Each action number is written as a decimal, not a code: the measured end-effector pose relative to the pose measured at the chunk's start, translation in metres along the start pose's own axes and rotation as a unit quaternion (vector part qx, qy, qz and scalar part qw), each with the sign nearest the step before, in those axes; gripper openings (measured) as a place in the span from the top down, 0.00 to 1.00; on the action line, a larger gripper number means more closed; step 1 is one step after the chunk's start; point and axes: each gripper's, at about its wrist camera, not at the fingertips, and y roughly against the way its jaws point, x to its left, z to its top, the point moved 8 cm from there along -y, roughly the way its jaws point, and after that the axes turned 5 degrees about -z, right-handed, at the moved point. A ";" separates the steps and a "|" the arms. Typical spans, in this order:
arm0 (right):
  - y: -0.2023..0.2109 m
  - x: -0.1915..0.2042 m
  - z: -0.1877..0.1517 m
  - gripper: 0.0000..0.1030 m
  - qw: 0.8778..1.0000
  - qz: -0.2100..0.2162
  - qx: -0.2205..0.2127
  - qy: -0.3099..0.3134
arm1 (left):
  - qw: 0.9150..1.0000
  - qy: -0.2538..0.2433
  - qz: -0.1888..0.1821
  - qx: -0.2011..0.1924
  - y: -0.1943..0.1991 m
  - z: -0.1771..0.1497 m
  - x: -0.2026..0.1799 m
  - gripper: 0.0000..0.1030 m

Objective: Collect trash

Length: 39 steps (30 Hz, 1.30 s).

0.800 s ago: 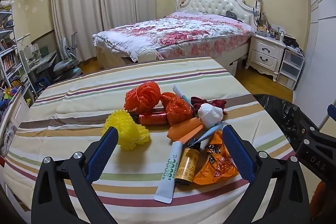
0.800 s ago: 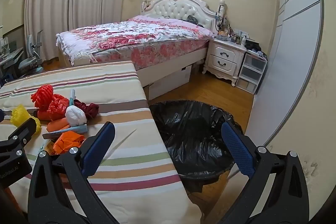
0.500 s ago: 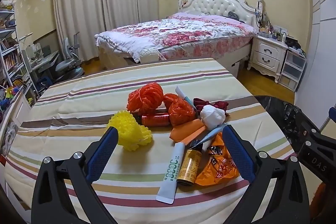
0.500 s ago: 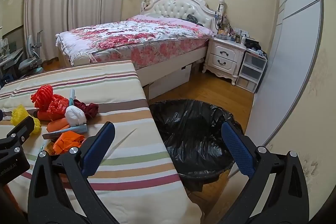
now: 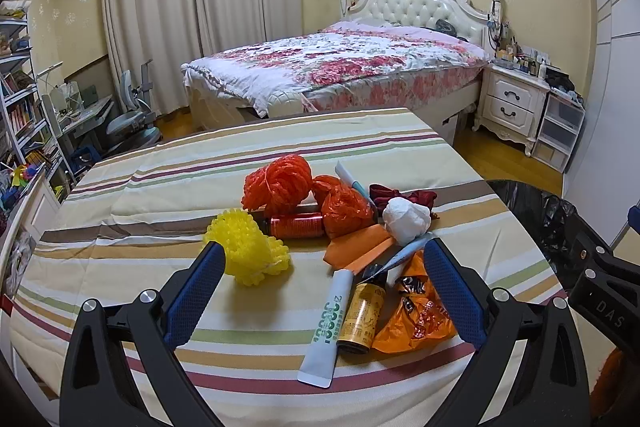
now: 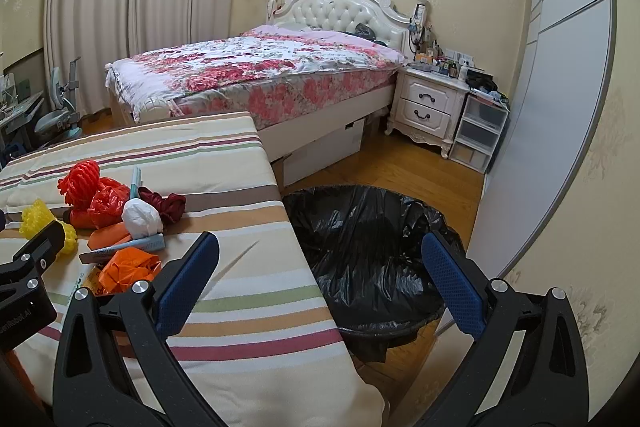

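A pile of trash lies on the striped table: yellow foam net, red net ball, red can, orange bag, white wad, white tube, yellow bottle, orange wrapper. My left gripper is open and empty, just above the near items. My right gripper is open and empty, over the table's right edge beside the bin with a black bag. The pile also shows in the right wrist view.
A bed stands behind the table. A white nightstand and plastic drawers are at the back right. A desk chair and shelves are to the left. A white wardrobe flanks the bin.
The left gripper has drawn slightly back and left from the pile. The right gripper has barely moved. Both stay open.
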 end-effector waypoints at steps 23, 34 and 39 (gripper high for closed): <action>-0.003 -0.002 -0.006 0.04 1.000 0.000 0.006 -0.003 | 1.000 -0.001 0.001 0.002 -0.001 -0.003 -0.001 0.06; -0.004 -0.002 -0.006 0.04 1.000 0.000 0.007 -0.003 | 1.000 -0.002 0.002 0.003 -0.002 -0.005 -0.003 0.06; -0.004 -0.002 -0.006 0.04 1.000 0.001 0.008 -0.003 | 1.000 -0.003 0.002 0.003 -0.003 -0.005 -0.003 0.06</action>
